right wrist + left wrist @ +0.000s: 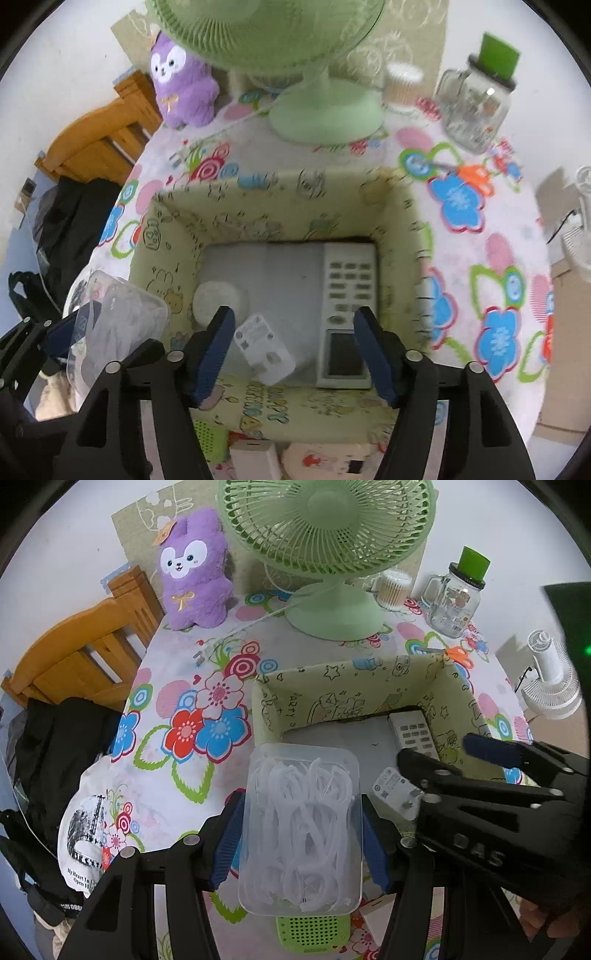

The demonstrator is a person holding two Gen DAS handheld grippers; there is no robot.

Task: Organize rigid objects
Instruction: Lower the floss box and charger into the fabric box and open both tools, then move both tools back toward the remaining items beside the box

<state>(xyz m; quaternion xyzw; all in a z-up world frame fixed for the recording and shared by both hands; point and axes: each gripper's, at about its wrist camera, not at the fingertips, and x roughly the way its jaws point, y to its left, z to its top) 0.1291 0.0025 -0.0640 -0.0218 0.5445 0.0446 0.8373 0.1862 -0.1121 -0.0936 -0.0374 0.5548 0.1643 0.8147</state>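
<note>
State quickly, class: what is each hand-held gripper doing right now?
Left hand-held gripper: closed on the clear plastic box of white pieces.
Right hand-held gripper: open, holding nothing; white adapter lies loose between its fingers.

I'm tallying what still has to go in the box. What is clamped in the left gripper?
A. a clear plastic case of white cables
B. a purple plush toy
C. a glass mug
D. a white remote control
A: the left gripper's blue pads press both sides of the clear plastic case of white cables.
</note>
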